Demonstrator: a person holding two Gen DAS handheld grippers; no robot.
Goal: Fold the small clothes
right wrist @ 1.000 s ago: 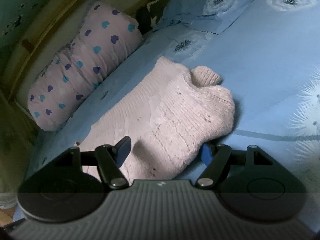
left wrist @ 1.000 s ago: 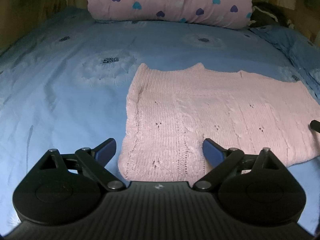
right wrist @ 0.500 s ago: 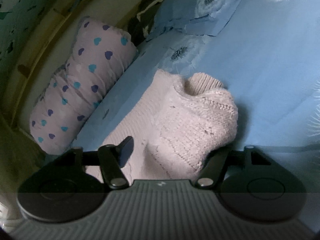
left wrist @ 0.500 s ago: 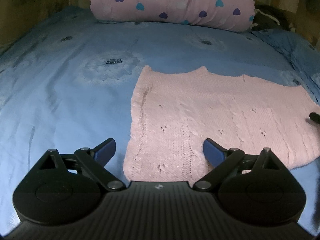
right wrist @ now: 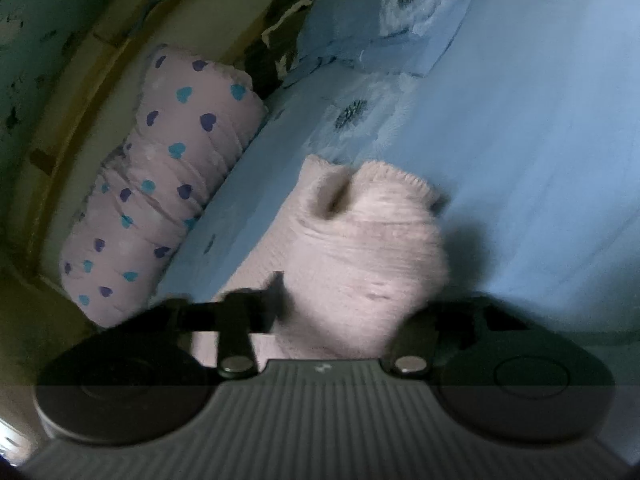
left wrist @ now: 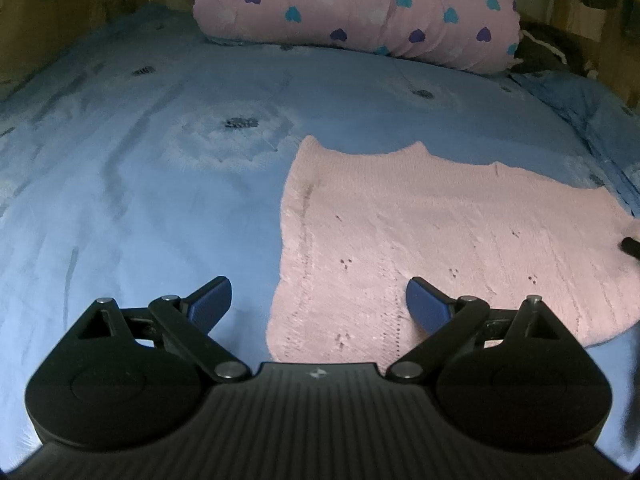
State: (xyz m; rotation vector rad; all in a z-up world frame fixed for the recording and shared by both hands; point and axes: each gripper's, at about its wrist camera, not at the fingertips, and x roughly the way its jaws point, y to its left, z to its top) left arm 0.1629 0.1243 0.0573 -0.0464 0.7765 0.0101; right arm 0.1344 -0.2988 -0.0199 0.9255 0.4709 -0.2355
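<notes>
A pink knitted sweater (left wrist: 432, 240) lies flat on the blue bedsheet (left wrist: 140, 200). My left gripper (left wrist: 319, 304) is open and empty, just above the sweater's near left corner. In the right wrist view the sweater's right end (right wrist: 368, 248) is bunched up and lifted between the fingers of my right gripper (right wrist: 348, 304). The jaws have narrowed on the fabric, and the view is blurred. The right fingertip is hidden behind the knit.
A pink bolster with heart prints (left wrist: 360, 8) lies along the head of the bed, also in the right wrist view (right wrist: 168, 184). A blue pillow (right wrist: 392, 12) and dark clothing (right wrist: 280, 40) sit in the far corner. Wooden walls border the bed.
My right gripper has closed in on the sweater's right end and raised it, bunching the knit. My left gripper has drifted back a little and stayed open.
</notes>
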